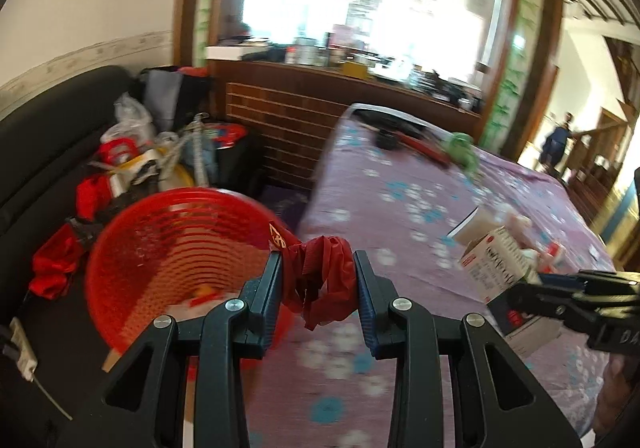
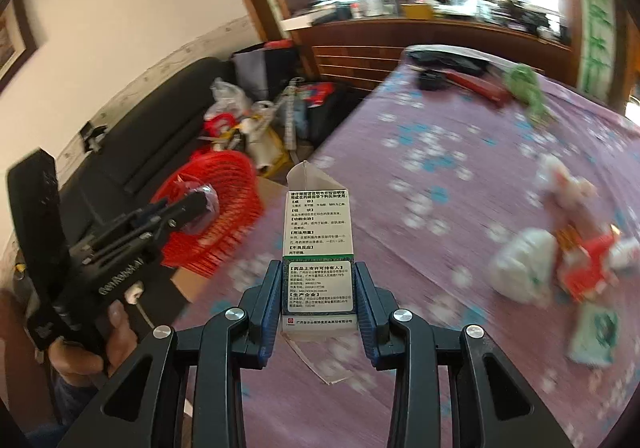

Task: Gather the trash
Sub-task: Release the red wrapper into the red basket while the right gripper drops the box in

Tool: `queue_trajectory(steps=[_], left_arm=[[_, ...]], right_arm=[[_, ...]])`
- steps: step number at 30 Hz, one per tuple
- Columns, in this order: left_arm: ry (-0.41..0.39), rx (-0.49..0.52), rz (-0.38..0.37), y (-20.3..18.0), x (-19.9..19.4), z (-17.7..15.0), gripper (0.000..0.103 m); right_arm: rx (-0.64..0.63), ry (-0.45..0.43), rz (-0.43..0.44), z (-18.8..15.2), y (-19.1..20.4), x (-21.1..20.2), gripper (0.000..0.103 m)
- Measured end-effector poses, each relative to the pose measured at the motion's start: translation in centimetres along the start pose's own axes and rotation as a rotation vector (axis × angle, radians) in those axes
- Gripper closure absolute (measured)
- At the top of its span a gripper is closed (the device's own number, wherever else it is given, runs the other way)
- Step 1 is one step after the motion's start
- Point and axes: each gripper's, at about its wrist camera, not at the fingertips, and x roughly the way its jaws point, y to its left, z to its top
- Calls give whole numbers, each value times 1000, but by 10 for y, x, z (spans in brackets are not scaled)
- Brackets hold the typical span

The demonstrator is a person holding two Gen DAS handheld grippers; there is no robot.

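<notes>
My left gripper (image 1: 318,268) is shut on a crumpled red plastic wrapper (image 1: 324,284), held over the table's left edge beside the red mesh waste basket (image 1: 168,248). My right gripper (image 2: 318,280) is shut on a white medicine box (image 2: 318,244) with green printing and an open top flap, above the purple tablecloth. In the left wrist view the right gripper (image 1: 538,280) shows at the right with the box (image 1: 496,268). From the right wrist camera, the left gripper (image 2: 208,203) appears in front of the basket (image 2: 216,207), carried by a hand (image 2: 92,352).
More litter lies on the flowered purple tablecloth (image 2: 420,183): a white crumpled wad (image 2: 524,268), red and white wrappers (image 2: 588,260), a green packet (image 2: 596,332), a green bag (image 2: 528,91). A dark sofa (image 1: 52,151) piled with bags stands left; a wooden counter (image 1: 320,87) behind.
</notes>
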Motion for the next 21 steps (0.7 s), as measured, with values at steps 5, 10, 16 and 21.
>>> queue_trajectory(steps=[5,10,16,21], left_arm=[[35,-58,50,49,13,1,70],[72,-110,78,84,29,-2,70],[78,-135,79,103,34,-3,68],[51,-167,82,112,28,-3,38]], right_arm=[[-24,23,63,23,32,33,66],[-25,59,108,42,56,73,65],[-22,86,129,61,75,112,65],[-6,97,151,76,83,136,59]])
